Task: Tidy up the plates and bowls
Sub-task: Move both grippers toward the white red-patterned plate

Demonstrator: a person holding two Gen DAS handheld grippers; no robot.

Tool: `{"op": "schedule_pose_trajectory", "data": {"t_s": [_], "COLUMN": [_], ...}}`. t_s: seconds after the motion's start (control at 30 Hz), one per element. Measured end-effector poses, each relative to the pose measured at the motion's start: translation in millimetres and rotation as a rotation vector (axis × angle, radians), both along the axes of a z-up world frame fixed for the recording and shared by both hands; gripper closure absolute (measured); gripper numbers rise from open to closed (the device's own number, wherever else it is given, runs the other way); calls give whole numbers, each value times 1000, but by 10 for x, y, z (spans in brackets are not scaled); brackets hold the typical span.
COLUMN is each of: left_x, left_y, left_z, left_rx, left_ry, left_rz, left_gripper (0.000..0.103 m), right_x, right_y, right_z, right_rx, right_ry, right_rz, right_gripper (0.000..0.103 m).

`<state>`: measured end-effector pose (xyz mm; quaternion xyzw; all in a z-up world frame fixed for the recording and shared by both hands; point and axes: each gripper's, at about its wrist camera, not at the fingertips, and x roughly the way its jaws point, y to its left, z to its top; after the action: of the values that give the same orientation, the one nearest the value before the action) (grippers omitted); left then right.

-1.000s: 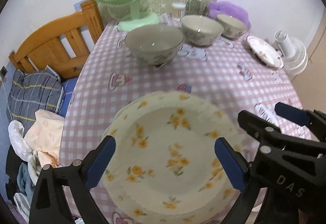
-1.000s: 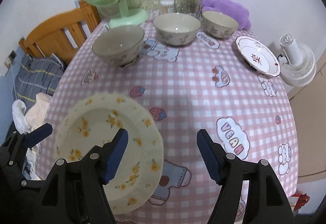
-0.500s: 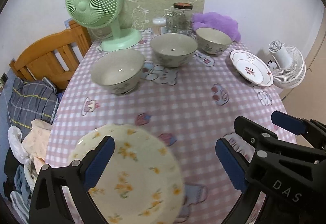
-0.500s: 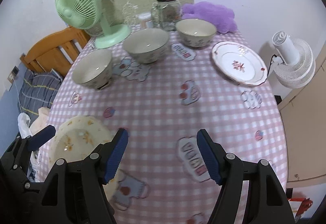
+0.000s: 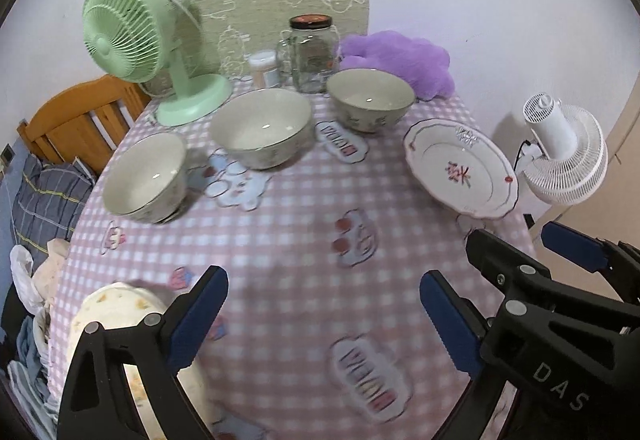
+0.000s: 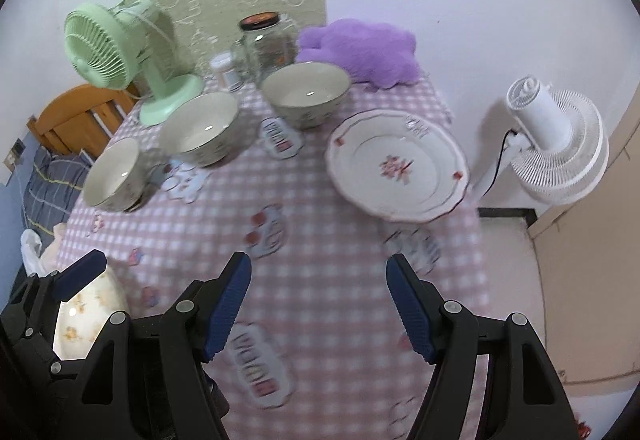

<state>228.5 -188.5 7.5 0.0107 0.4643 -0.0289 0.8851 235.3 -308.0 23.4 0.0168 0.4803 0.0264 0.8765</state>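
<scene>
Both spread, empty hand-held grippers [image 5: 322, 314] [image 6: 318, 304] have swung right off the yellow plate [image 5: 120, 310]; three bowls [image 5: 262, 126], two plates.

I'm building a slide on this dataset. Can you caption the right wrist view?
Open right gripper above a pink checked tablecloth, facing three bowls and a white plate.

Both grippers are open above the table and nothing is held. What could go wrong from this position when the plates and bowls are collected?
1. The white plate lies at the right edge of the table; a clumsy grip could push it off toward the white floor fan.
2. The yellow-flowered plate sits at the near left corner, partly under the left gripper; a sideways sweep might knock it.
3. The right gripper could bump the closely spaced bowls.
</scene>
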Motion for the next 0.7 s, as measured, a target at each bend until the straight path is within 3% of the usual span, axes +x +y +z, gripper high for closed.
{"op": "schedule_pose_trajectory", "data": {"t_s": [0.27, 0.7], "left_x": [441, 1171], "left_y": [-568, -1124], "left_z": [-76, -409], "left_rx": [23, 56], "left_ry": [-3, 16], "left_rz": [24, 11], "left_gripper": [12, 12], "right_x": [411, 1138], "right_y": [-518, -1115], "right_z": [-67, -357], "right_rx": [2, 18], "right_ry": [-20, -17], "right_rz": [-15, -92], "right_gripper": [30, 30]}}
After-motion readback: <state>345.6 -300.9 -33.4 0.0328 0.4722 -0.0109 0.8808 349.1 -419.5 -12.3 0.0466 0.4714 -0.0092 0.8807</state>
